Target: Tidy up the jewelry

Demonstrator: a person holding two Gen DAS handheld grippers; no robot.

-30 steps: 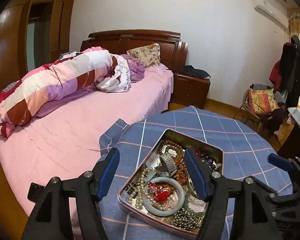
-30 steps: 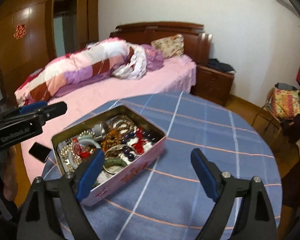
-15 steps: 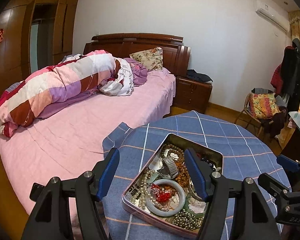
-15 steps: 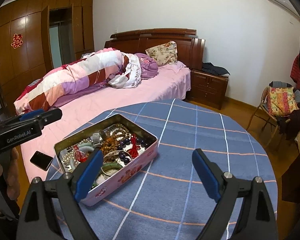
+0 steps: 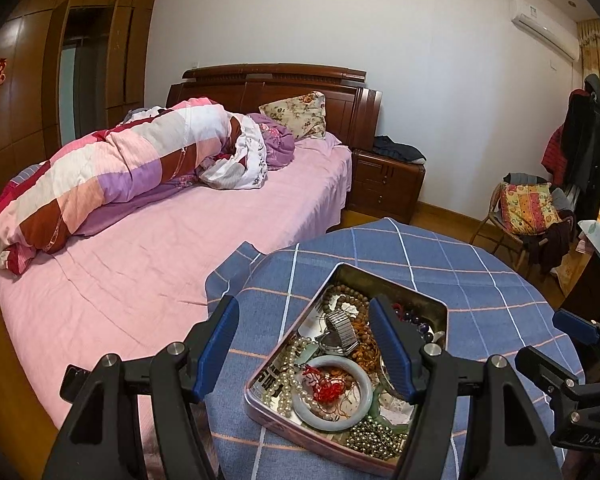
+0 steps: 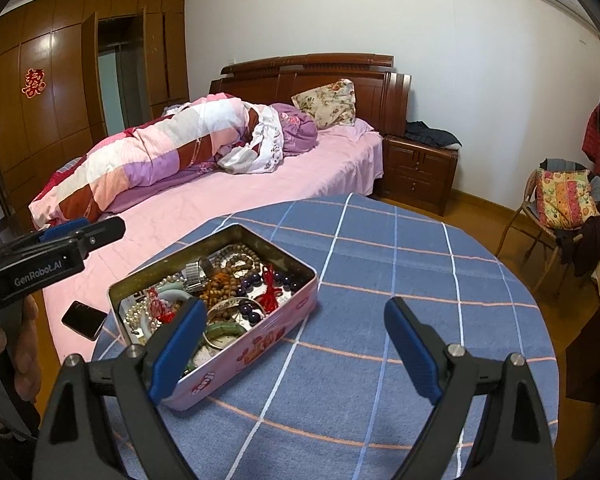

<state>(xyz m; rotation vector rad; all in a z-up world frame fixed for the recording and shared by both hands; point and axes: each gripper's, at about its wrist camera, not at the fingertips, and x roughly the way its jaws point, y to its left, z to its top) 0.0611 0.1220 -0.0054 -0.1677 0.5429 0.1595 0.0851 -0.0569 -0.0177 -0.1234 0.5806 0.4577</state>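
An open pink metal tin [image 6: 260,344] full of tangled jewelry stands on a round table with a blue checked cloth [image 6: 400,272]. In the left wrist view the tin's rim [image 5: 260,376] shows a pale jade bangle [image 5: 360,412], pearl strands [image 5: 288,372], wooden beads [image 5: 348,300], a metal watch band [image 5: 342,330] and a red tassel [image 5: 328,390]. My left gripper [image 5: 306,344] is open and empty above the tin's near left side. My right gripper [image 6: 296,344] is open and empty above the tin's right end and the cloth.
A bed with a pink sheet [image 5: 140,264] and a rolled quilt [image 5: 112,176] lies left of the table. A black phone [image 6: 84,319] lies on the bed edge. A nightstand [image 6: 420,172] and a chair with clothes [image 6: 560,208] stand behind.
Both grippers have drawn back and up a little, so the tin looks smaller and lower. Both stay open and empty.
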